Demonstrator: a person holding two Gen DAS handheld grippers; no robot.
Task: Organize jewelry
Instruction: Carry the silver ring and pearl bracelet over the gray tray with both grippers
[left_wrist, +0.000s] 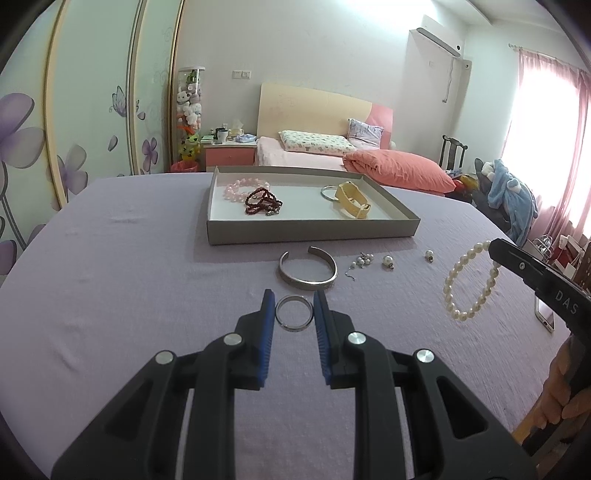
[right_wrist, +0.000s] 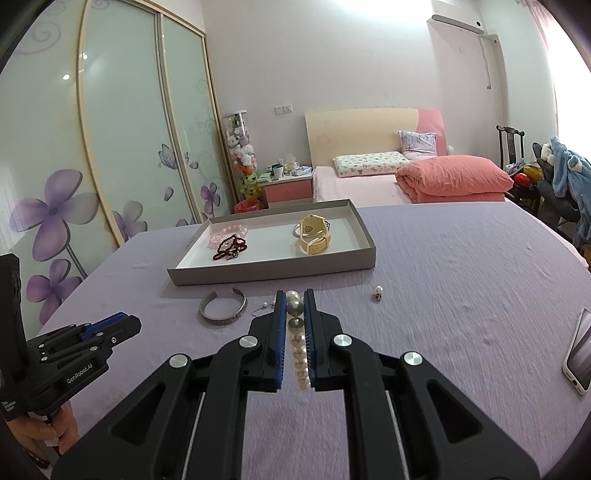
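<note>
My left gripper (left_wrist: 294, 301) is open, its blue pads on either side of a silver ring (left_wrist: 294, 313) lying on the purple cloth. My right gripper (right_wrist: 295, 300) is shut on a pearl bracelet (right_wrist: 297, 338), which hangs from it in the left wrist view (left_wrist: 469, 282). A silver cuff bangle (left_wrist: 307, 271) lies just beyond the ring. The grey tray (left_wrist: 312, 230) holds a pink bead bracelet (left_wrist: 242, 186), a dark red bead strand (left_wrist: 263, 201), a yellow watch (left_wrist: 352, 199) and a silver ring (left_wrist: 327, 192).
Small pearl earrings (left_wrist: 388, 261) and a hook earring (left_wrist: 360, 260) lie on the cloth right of the bangle. A phone (right_wrist: 580, 350) lies near the table's right edge. A bed and wardrobe stand behind the table.
</note>
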